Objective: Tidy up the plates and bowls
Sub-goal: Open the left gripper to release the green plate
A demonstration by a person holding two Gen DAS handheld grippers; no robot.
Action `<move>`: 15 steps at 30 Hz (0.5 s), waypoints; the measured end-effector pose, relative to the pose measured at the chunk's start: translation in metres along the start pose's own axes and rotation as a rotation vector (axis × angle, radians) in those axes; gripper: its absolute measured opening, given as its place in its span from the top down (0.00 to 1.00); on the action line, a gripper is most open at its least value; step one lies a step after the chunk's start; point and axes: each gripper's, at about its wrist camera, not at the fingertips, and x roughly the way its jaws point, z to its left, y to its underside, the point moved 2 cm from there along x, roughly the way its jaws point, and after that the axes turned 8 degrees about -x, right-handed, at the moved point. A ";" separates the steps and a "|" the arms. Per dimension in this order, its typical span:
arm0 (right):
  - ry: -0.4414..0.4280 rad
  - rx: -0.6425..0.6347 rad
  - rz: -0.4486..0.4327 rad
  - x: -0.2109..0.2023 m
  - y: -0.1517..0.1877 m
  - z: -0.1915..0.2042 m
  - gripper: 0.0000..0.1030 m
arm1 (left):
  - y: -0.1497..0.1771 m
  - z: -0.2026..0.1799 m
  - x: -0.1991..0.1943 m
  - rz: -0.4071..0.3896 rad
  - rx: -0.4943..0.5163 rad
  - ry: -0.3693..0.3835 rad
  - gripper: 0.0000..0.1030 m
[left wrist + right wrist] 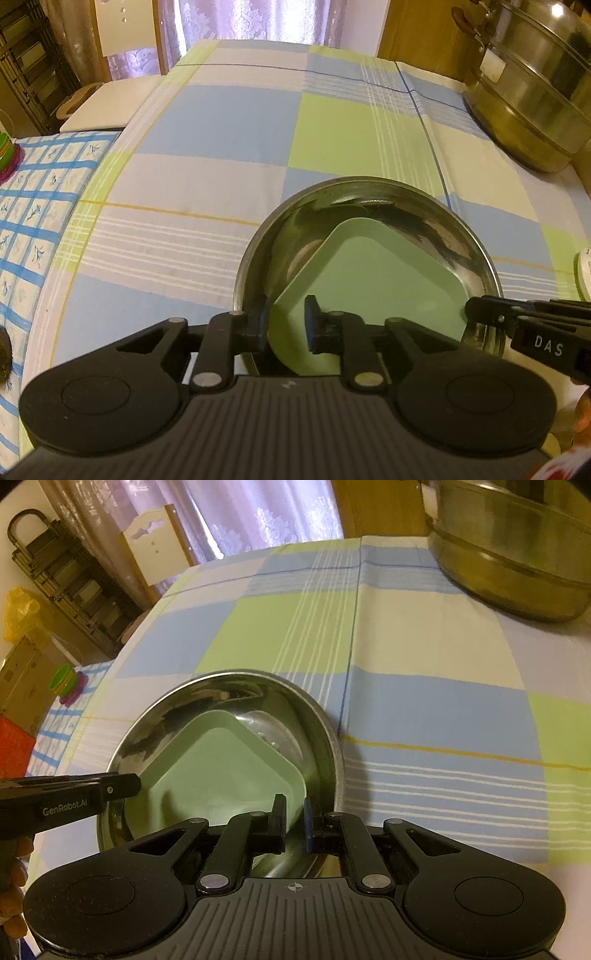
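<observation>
A pale green square plate [369, 280] [221, 768] lies tilted inside a shallow steel bowl [369, 183] [236, 674] on the checked tablecloth. In the left wrist view my left gripper [288, 325] straddles the plate's near left rim. Its jaws stand apart with a visible gap, one finger outside the rim and one over the plate. My right gripper [294, 821] holds the plate's near right corner, jaws close together on the rim. Each gripper also shows in the other's view: the right gripper [471, 312] at the plate's right corner, the left gripper [136, 786] at its left.
A large steel steamer pot [528, 103] [509, 572] stands at the far right of the table. A blue grid cloth [37, 206] and a stack of coloured toy rings [66, 685] are at the left. A hand [14, 878] grips the left tool.
</observation>
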 end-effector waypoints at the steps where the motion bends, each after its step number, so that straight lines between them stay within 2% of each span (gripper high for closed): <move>1: 0.001 -0.001 -0.007 -0.002 0.000 0.000 0.89 | 0.000 0.000 -0.002 -0.002 0.004 0.003 0.82; 2: 0.004 -0.001 -0.014 -0.004 0.000 0.001 0.87 | 0.000 -0.001 -0.004 -0.005 0.008 0.008 0.82; 4: 0.008 -0.003 -0.026 -0.008 -0.001 0.002 0.72 | 0.000 -0.001 -0.007 -0.009 0.013 0.012 0.81; 6: -0.002 0.000 -0.034 -0.011 -0.002 0.002 0.67 | 0.001 -0.002 -0.011 -0.013 0.019 0.016 0.78; 9: -0.001 0.001 -0.040 -0.016 -0.002 0.005 0.65 | 0.002 -0.003 -0.017 -0.021 0.029 0.022 0.74; 15: -0.002 0.004 -0.055 -0.027 -0.001 0.011 0.64 | 0.006 -0.006 -0.030 -0.026 0.054 0.036 0.73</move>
